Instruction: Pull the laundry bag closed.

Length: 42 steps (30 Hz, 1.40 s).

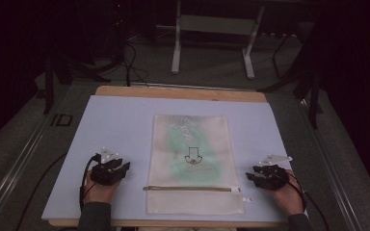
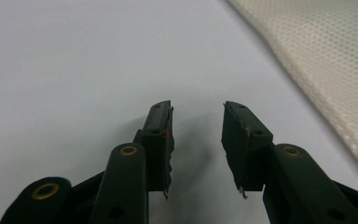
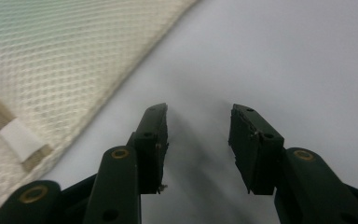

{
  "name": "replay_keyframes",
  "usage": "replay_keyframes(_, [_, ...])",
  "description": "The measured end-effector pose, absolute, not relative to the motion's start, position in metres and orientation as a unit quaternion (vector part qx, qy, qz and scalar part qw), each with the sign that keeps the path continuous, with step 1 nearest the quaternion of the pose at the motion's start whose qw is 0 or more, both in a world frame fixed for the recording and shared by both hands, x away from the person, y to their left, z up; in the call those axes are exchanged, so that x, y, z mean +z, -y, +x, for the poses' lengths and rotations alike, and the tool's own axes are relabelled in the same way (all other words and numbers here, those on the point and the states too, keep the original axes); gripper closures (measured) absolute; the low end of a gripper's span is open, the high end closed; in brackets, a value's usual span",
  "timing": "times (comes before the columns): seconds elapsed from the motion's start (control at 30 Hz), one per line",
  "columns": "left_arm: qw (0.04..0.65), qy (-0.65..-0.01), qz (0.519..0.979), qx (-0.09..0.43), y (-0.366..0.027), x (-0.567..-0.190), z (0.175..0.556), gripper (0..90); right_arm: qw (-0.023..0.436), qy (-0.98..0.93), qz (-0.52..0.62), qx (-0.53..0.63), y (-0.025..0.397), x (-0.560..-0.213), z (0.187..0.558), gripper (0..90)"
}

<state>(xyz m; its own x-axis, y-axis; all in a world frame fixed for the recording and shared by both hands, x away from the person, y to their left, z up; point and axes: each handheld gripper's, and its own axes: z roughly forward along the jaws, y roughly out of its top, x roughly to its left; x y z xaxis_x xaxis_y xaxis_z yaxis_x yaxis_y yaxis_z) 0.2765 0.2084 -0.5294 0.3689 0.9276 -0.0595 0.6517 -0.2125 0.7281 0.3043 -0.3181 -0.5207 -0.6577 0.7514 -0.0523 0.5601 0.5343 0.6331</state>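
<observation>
1. Left hand-held gripper (image 1: 124, 166): jaws apart, holding nothing, resting on the pale grey bench (image 1: 111, 125) just left of the bag.
2. Cream mesh zippered bag (image 1: 192, 144): flat at bench centre, greenish contents inside, tan zipper strip (image 1: 192, 188) near its front edge.
3. Right hand-held gripper (image 1: 249, 176): jaws apart, empty, just right of the bag.

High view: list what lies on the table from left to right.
left gripper → mesh bag → right gripper, all resting on the pale table sheet, with a gripper on each side of the bag and apart from it.
</observation>
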Motion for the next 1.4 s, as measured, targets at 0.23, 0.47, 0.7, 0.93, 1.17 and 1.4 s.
replay_keyframes(0.23, [0.344, -0.516, 0.759, 0.201, -0.207, -0.528, 0.276, 63.0, 0.156, -0.880, 0.351, 0.279, 0.307, -0.512, 0.298, 57.4])
replay_keyframes(0.47, [0.343, -0.510, 0.765, 0.194, -0.204, -0.530, 0.276, 63.5, 0.149, -0.895, 0.321, 0.271, 0.293, -0.501, 0.294, 56.0])
replay_keyframes(0.7, [0.343, -0.505, 0.768, 0.195, -0.203, -0.529, 0.275, 63.6, 0.136, -0.914, 0.282, 0.258, 0.276, -0.493, 0.294, 56.5])
replay_keyframes(0.93, [0.341, -0.505, 0.769, 0.194, -0.202, -0.529, 0.275, 63.6, 0.128, -0.923, 0.261, 0.253, 0.260, -0.489, 0.297, 56.6])
replay_keyframes(1.17, [0.339, -0.501, 0.772, 0.195, -0.201, -0.530, 0.276, 63.2, 0.119, -0.928, 0.241, 0.258, 0.241, -0.488, 0.293, 56.6])
replay_keyframes(1.4, [0.339, -0.503, 0.771, 0.195, -0.201, -0.530, 0.276, 63.0, 0.117, -0.932, 0.227, 0.256, 0.230, -0.486, 0.294, 56.3])
